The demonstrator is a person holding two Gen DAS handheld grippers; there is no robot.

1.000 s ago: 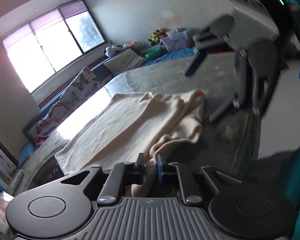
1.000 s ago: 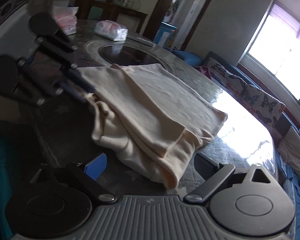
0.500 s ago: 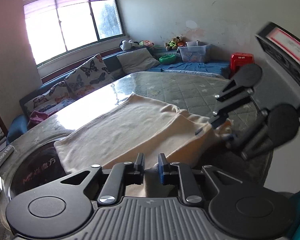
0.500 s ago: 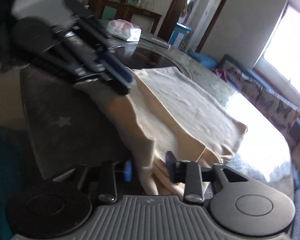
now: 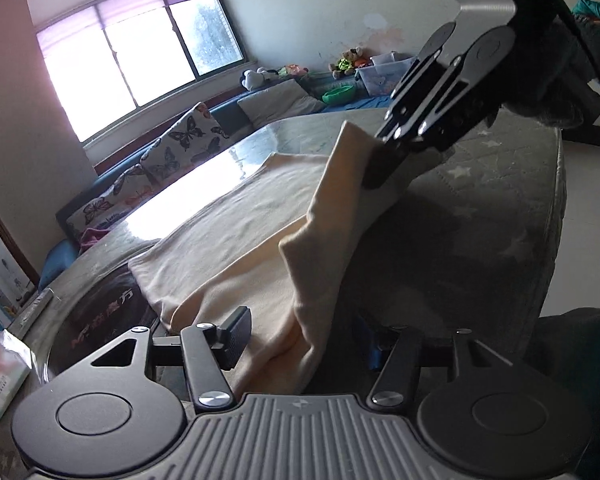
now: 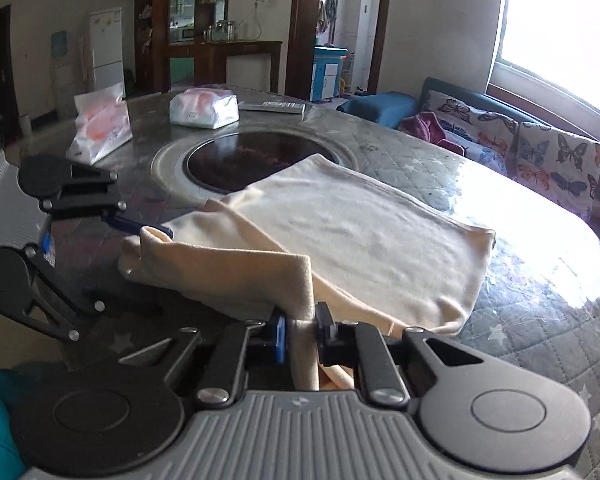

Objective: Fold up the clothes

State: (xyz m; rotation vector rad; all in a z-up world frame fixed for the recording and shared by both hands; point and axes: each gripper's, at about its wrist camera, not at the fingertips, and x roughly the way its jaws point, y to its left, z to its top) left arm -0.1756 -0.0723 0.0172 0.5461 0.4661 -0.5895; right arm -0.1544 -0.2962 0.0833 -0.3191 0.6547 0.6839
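A cream garment point(image 5: 236, 240) lies partly folded on the round quilted table point(image 5: 500, 208); it also shows in the right wrist view point(image 6: 364, 236). My left gripper point(image 5: 304, 338) is open, its fingers wide apart with a loose fold of the cloth lying between them. It shows at the left of the right wrist view point(image 6: 112, 236). My right gripper point(image 6: 301, 336) is shut on the garment's near edge and lifts it off the table. In the left wrist view it point(image 5: 384, 164) holds the raised cloth corner at upper right.
A dark glass turntable point(image 6: 260, 160) sits in the table's middle. Two tissue packs point(image 6: 100, 124) point(image 6: 202, 108) and a flat remote point(image 6: 272, 106) lie at the far side. A sofa with butterfly cushions point(image 6: 540, 152) runs under the window. The table edge drops off at the right point(image 5: 556, 240).
My left gripper has opened and let go of the cloth. My right gripper has closed on the garment's edge and raised it.
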